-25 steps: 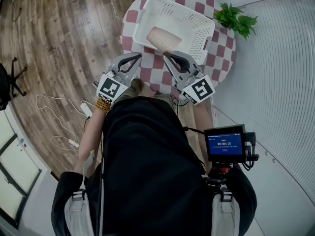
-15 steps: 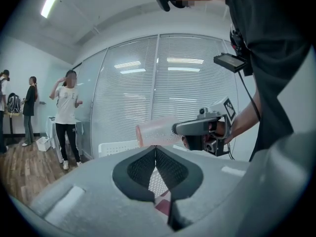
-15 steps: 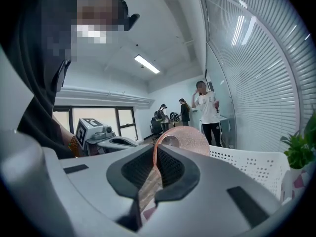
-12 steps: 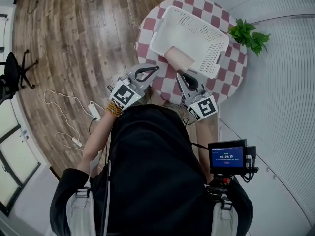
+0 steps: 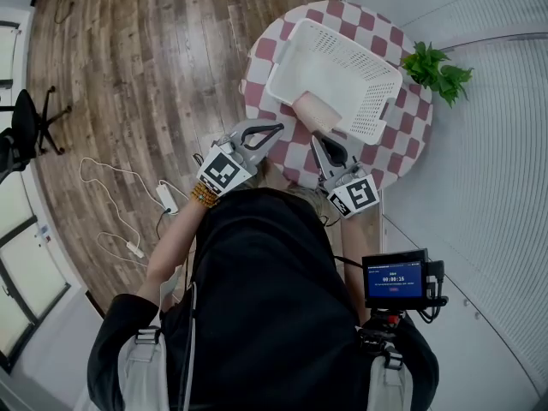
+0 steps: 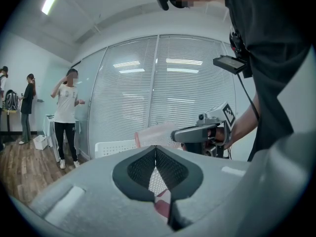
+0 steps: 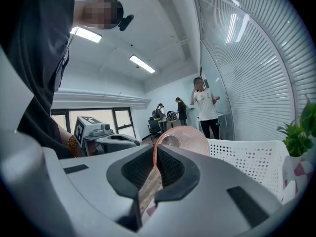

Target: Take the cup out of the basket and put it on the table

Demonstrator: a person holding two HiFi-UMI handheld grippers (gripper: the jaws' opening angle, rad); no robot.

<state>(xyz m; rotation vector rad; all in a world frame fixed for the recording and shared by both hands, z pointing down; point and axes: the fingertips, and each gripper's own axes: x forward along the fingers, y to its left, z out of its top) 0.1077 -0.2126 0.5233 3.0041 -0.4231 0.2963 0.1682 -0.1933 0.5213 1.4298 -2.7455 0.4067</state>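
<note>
In the head view, the pink cup (image 5: 313, 110) is seen lying almost on its side at the 6 o'clock rim of the white basket (image 5: 351, 47), over the checkered table (image 5: 259, 58) and not yet set down. It is pinched by the right gripper (image 5: 322, 135), which reaches in from 6 o'clock with the forearm tucked close to the body. The left gripper (image 5: 276, 131) is held at its 9 o'clock, angled toward 1 o'clock and carrying nothing. In the left gripper view, the left pads are seen meeting at their tips with only tablecloth showing below them. Beyond them, at 12 o'clock, the cup is carried roughly level in the air above the basket rim. In the right gripper view, the jaws are clamped narrowly on the cup's wall at the mouth, one pad inside and one outside, with the base pointing away toward 12 o'clock. The cup is judged light, thin-walled and smooth, probably a little flexible. A pinch at the rim is workable, though the cup could swing about it, so a steady wrist is called for when the cup is righted.
</note>
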